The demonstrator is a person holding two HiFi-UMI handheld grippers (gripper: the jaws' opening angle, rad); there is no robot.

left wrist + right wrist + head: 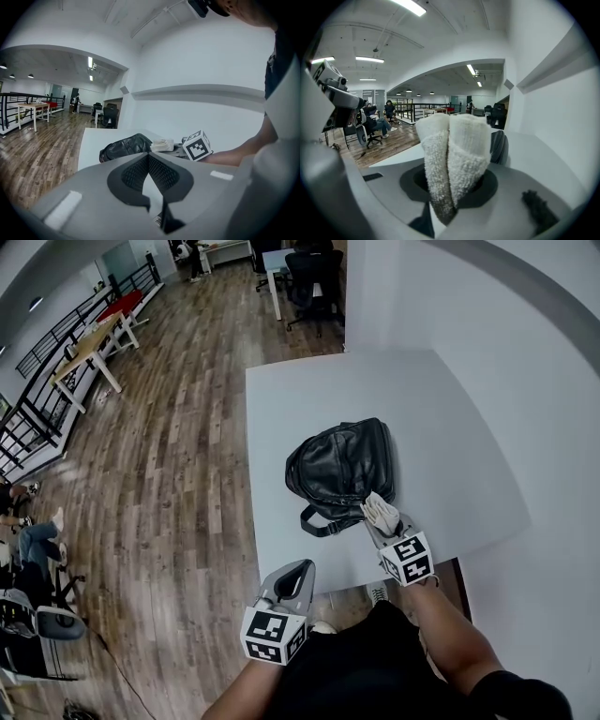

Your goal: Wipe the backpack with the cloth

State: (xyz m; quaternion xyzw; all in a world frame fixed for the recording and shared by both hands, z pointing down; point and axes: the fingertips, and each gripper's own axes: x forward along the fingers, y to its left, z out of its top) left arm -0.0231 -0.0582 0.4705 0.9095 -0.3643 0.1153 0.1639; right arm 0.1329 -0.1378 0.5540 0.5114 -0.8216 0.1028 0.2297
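A black leather backpack (342, 468) lies on the white table (309, 399), its strap trailing toward the near edge. My right gripper (380, 515) is shut on a folded white terry cloth (379, 511), which rests against the backpack's near right corner. In the right gripper view the cloth (454, 150) fills the jaws and hides most of the backpack (498, 146) behind it. My left gripper (298, 571) hovers at the table's front edge, apart from the bag, shut with nothing in it. From the left gripper view (148, 158) the backpack (124, 146) and the cloth (162, 145) lie ahead.
A white wall (525, 381) borders the table's right and far sides. Wooden floor (159, 484) stretches to the left, with desks (89, 348), office chairs (314, 277) and seated people (28, 540) farther off.
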